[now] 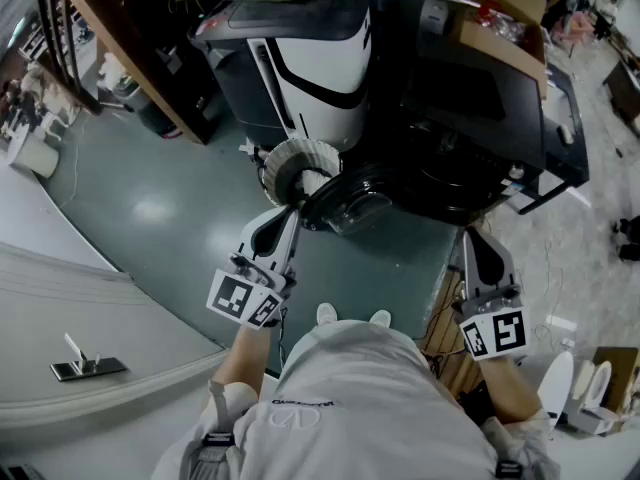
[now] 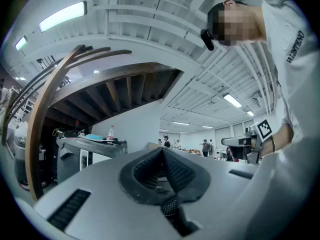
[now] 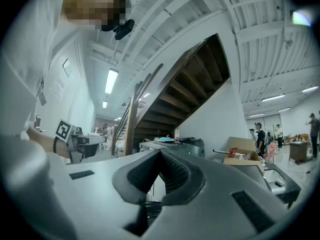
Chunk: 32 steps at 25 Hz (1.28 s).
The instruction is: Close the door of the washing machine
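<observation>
The door (image 1: 350,206) stood open at the front of the washing machine (image 1: 470,118), near centre of the head view. The left gripper (image 1: 293,211), fingers closed together and empty, pointed at the door's 9 o'clock edge; contact could not be determined. The right gripper (image 1: 478,236), fingers likewise closed and empty, was clear of the door at its 4 o'clock.
</observation>
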Available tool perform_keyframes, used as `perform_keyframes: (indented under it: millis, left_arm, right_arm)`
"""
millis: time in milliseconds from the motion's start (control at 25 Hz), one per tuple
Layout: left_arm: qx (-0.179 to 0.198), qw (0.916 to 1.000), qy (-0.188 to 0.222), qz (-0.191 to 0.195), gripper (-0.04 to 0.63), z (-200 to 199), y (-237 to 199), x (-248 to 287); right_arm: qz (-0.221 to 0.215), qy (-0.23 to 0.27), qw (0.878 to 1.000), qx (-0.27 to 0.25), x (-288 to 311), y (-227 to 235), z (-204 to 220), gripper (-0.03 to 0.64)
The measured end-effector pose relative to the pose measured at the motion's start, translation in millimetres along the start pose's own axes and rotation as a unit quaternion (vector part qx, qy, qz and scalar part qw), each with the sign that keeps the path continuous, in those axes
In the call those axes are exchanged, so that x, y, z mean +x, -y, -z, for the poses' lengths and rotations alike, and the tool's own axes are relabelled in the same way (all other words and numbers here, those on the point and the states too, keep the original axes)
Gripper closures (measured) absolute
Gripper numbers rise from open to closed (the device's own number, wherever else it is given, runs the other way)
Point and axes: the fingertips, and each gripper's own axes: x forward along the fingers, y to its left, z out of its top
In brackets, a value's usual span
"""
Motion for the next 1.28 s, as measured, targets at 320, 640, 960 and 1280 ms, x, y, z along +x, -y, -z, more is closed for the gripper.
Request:
perform_keyframes:
  millis: [320, 640, 960, 1280]
  left_arm:
    - [0.000, 0.9998, -0.003, -0.017, 0.600, 5, 13, 2]
    - [0.012, 0.9983, -0.014, -0.055, 0.598, 21, 24, -2]
    - [0.002, 0.9950, -0.039, -0.092, 0.600, 41, 16, -21]
    - [-0.001, 0.9922, -0.056, -0.111, 0.598, 64, -36, -24]
  right_arm:
    - [-0.028, -0.013, 0.999, 0.025, -7, 15, 8, 0.607]
    - [-0.085, -0.007, 0.996, -0.003, 13, 37, -6, 0.606]
    - [-0.148, -0.007, 0.989, -0.030, 59, 6, 18, 0.606]
    - [-0.177, -0.022, 0.983, -0.034, 116, -37, 46, 0.606]
